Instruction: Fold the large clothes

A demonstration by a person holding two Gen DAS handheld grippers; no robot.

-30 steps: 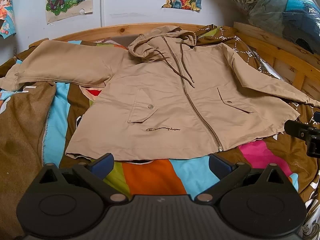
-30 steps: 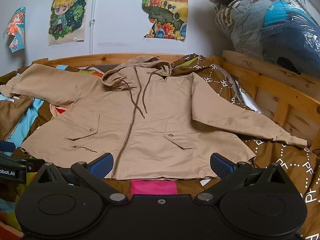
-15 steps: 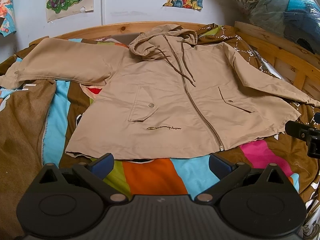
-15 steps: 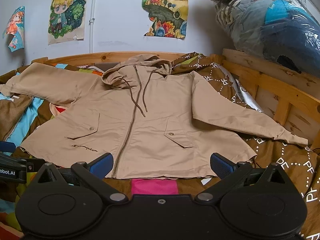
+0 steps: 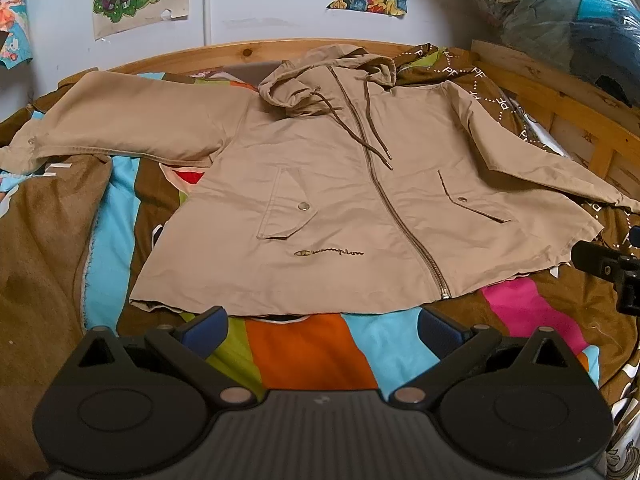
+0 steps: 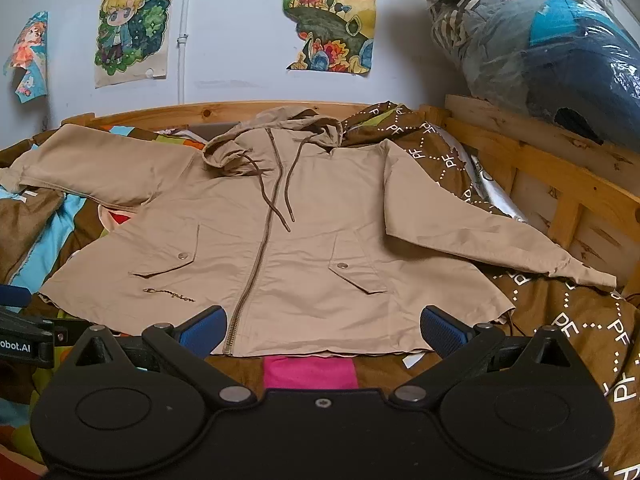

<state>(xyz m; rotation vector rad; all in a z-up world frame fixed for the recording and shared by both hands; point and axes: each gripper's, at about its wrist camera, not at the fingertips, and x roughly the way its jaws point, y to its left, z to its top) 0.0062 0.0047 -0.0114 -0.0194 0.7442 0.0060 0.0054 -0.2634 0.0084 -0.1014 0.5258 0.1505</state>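
You are facing a bed (image 5: 304,360) covered in a patchwork spread of bright colour blocks, with a wooden frame (image 6: 532,148) curving round its far and right sides. A tan hooded jacket (image 5: 340,216) lies face up across the middle of it, zipped shut and spread flat; this is the garment to fold, and by the look of it no fold has been made yet (every step is still ahead of you).

Seen from the left wrist camera, its left-hand sleeve (image 5: 120,124) reaches out toward 10 o'clock, and the other sleeve (image 6: 488,236) runs out toward 3 o'clock in the right wrist view, its cuff lying beside the frame. The hood (image 5: 320,76) sits bunched at 12 o'clock, with two dark drawstrings trailing down the chest. The bottom hem lies nearest you, at 6 o'clock.

Your left gripper (image 5: 320,330) is held just short of the hem, fingers spread wide with nothing between them. Your right gripper (image 6: 322,330) is likewise spread and empty, over the hem near the zip's lower end.

Both sleeves, then the body, remain to be folded.
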